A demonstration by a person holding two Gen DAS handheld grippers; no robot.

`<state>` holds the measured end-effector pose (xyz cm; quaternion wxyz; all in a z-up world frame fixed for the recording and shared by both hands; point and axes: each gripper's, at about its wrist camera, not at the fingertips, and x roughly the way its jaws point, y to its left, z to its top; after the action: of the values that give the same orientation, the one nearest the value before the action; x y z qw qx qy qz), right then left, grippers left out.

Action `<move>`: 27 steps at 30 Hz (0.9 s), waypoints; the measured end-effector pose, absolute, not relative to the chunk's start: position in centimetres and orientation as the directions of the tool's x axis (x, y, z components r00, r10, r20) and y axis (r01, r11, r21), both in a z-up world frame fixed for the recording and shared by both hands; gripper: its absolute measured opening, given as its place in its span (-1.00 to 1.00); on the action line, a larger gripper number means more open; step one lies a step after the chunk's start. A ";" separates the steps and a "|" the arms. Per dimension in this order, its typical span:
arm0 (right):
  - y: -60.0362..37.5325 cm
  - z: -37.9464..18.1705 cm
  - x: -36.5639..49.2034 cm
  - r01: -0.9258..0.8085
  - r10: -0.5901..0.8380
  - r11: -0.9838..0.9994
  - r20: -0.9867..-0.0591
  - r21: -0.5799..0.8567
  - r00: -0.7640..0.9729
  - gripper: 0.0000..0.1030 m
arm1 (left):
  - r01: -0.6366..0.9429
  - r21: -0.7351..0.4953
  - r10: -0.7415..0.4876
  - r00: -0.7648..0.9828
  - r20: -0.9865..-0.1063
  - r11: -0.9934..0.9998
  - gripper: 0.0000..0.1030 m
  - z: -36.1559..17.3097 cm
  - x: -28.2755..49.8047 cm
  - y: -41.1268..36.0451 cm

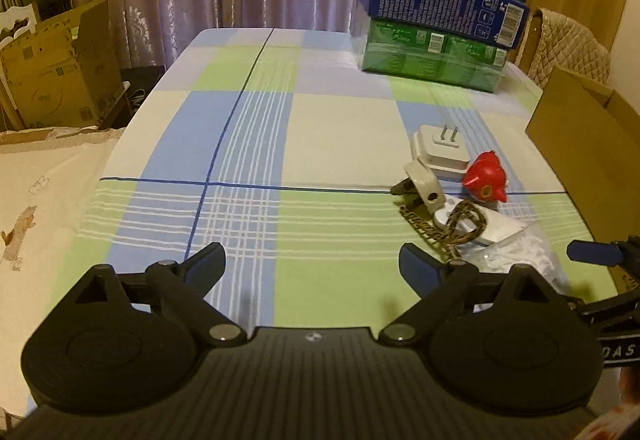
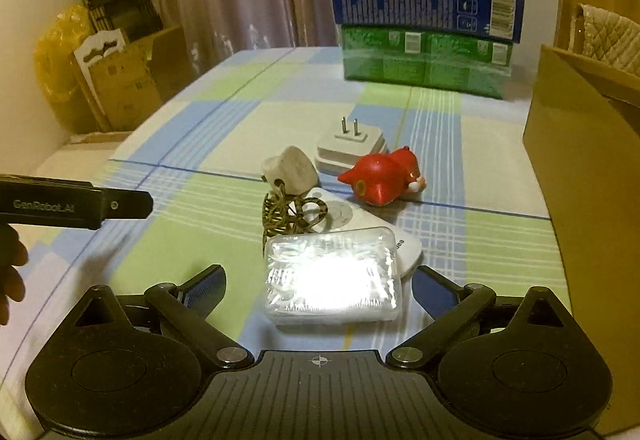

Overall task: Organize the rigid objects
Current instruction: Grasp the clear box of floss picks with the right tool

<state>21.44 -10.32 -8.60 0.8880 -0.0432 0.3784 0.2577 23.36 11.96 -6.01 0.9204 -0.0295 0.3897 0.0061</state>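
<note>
A small pile lies on the checked tablecloth [image 2: 200, 112]: a clear plastic box [image 2: 332, 276] of small white pieces, a white remote [image 2: 352, 216] under it, a braided cord [image 2: 288, 216], a beige clip [image 2: 290, 170], a white plug adapter [image 2: 350, 148] with prongs up, and a red toy figure [image 2: 380, 176] on its side. My right gripper [image 2: 320, 280] is open, its jaws either side of the clear box. My left gripper [image 1: 312, 260] is open and empty over bare cloth, left of the pile; the red toy [image 1: 486, 182] and adapter [image 1: 440, 148] show to its right.
An open cardboard box [image 2: 580, 168] stands at the table's right edge. Stacked green, blue and dark boxes [image 2: 428, 36] sit at the far end. Cardboard boxes [image 1: 56, 72] and a curtain are beyond the left edge. The left gripper's body [image 2: 72, 202] shows at left.
</note>
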 end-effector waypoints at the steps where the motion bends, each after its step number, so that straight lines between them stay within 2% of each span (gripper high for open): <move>1: -10.2 -8.8 21.7 -0.485 0.417 0.867 -0.699 0.114 0.581 0.88 | -0.032 -0.044 -0.010 0.695 -0.719 0.999 0.79 -6.0 23.5 11.9; 12: -9.1 -10.6 23.5 -0.487 0.383 0.869 -0.744 0.088 0.547 0.87 | 0.017 -0.056 -0.053 0.674 -0.736 0.998 0.79 -6.6 24.2 10.6; 14: -9.0 -10.8 23.5 -0.489 0.375 0.869 -0.750 0.079 0.545 0.83 | 0.025 -0.058 -0.060 0.673 -0.737 0.998 0.79 -6.6 24.2 10.4; 18: -9.2 -11.1 23.7 -0.486 0.375 0.869 -0.757 0.086 0.536 0.65 | 0.029 -0.062 -0.066 0.671 -0.739 0.998 0.79 -6.7 24.2 10.2; 27: -10.5 -9.0 23.1 -0.458 0.370 0.884 -0.736 0.092 0.566 0.63 | 0.063 -0.082 -0.103 0.668 -0.737 0.995 0.78 -6.9 24.4 9.8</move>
<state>23.15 -10.51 -9.02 0.8833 -0.0547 0.4024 0.2345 24.41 9.76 -6.85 0.9128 -0.0244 0.4051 -0.0456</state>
